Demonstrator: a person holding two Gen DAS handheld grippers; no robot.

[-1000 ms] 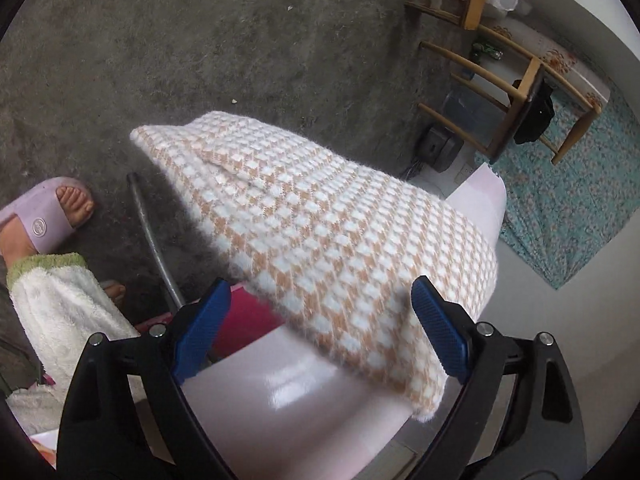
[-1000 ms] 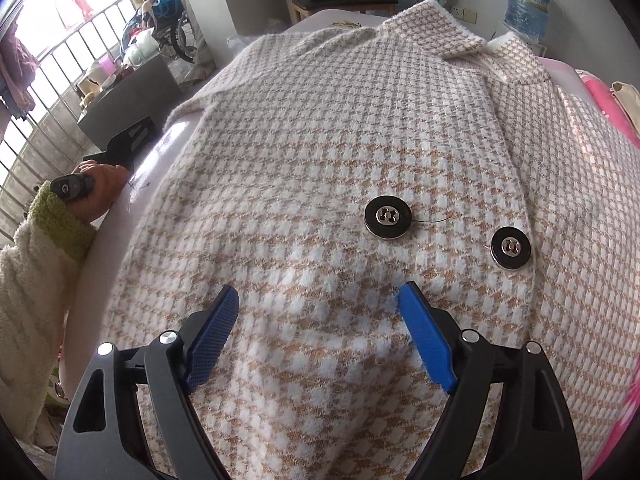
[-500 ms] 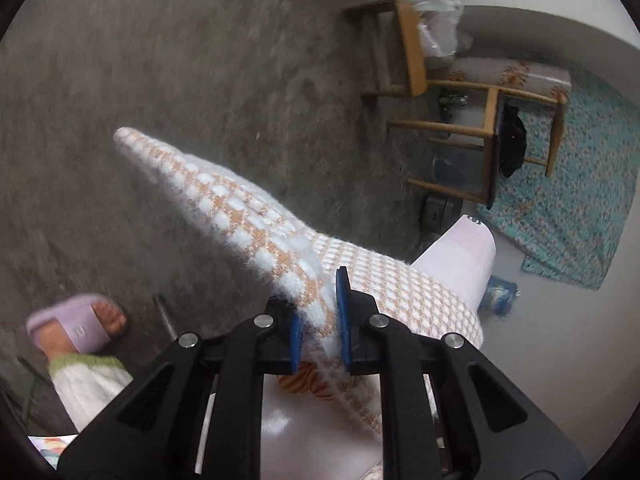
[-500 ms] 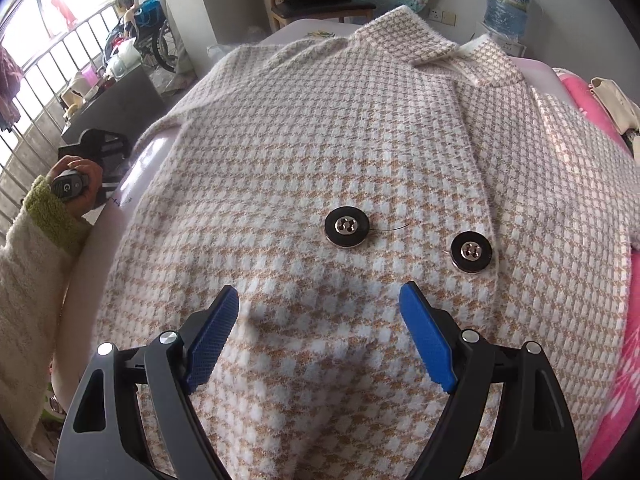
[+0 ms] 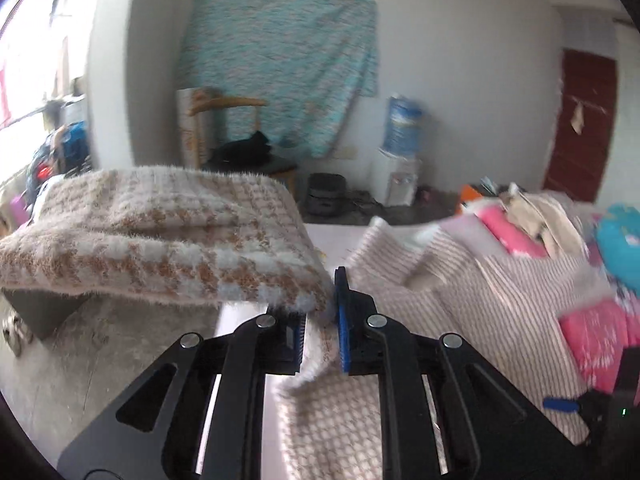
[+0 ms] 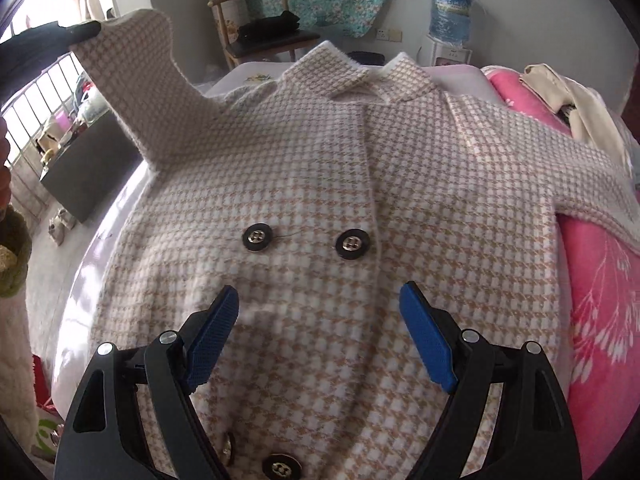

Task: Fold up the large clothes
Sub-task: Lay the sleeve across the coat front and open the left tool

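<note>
A beige-and-white houndstooth coat (image 6: pixel 320 184) lies face up on a pale table (image 6: pixel 96 248), collar far, with black buttons (image 6: pixel 258 237) down its front. My left gripper (image 5: pixel 322 312) is shut on the coat's left sleeve (image 5: pixel 160 240) and holds it lifted off the table; in the right wrist view the raised sleeve (image 6: pixel 132 80) stands up at the upper left. My right gripper (image 6: pixel 318 336) is open and empty, hovering low over the coat's lower front, below the two upper buttons.
A pink floral blanket (image 6: pixel 600 280) and a cream bag (image 6: pixel 560 96) lie at the right. A wooden chair (image 6: pixel 256 24) and a water dispenser (image 6: pixel 448 12) stand beyond the table. A railing (image 6: pixel 36 112) is at the left.
My left gripper closed on the hanging sleeve and swung it up from below the table edge to above the table. My right gripper drew back slightly along the coat, staying open.
</note>
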